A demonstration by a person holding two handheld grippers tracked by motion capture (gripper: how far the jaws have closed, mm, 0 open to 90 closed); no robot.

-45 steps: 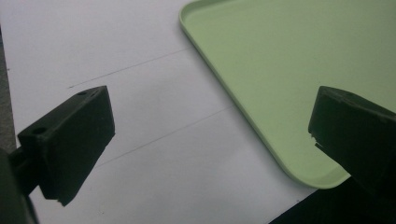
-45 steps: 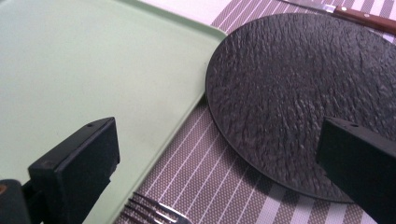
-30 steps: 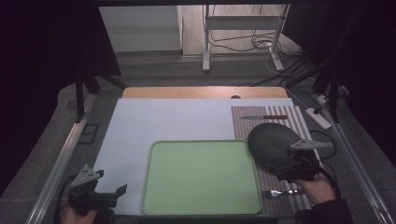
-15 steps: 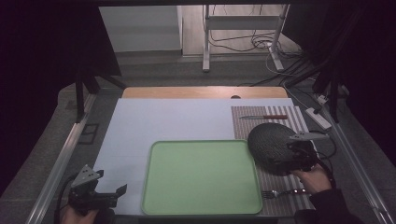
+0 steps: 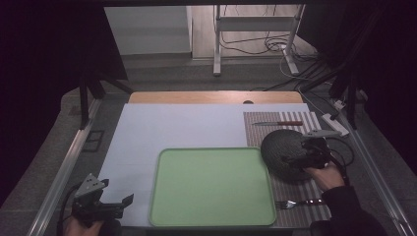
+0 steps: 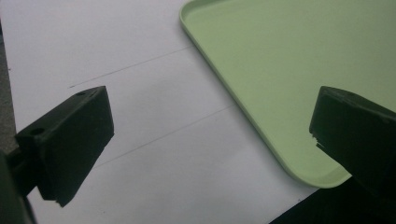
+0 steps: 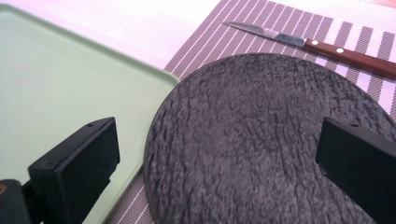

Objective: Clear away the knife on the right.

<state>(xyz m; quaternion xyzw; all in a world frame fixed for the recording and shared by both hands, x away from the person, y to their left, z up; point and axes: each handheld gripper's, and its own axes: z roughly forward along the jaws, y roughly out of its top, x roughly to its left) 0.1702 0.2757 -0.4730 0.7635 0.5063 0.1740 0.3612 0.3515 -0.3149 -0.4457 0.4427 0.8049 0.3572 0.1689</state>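
Since a second ago my right gripper (image 5: 295,160) is moving up from the near edge of the dark grey round rough stone plate (image 5: 284,150) to hover over it, jaws wide open and empty, so I judge I am preparing to grasp it. This plate is lying flat on the striped grey placemat (image 5: 295,120), its left edge touching the light green plastic tray (image 5: 211,187); being round, it has no long axis and is pointing nowhere. My left gripper (image 5: 118,206) is waiting open and empty beside the tray's near left corner.

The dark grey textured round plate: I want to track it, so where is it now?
In the high view the dark grey textured round plate lies right of centre on the striped placemat, beside the green tray, under the right claw, with the wooden-handled knife beyond it.
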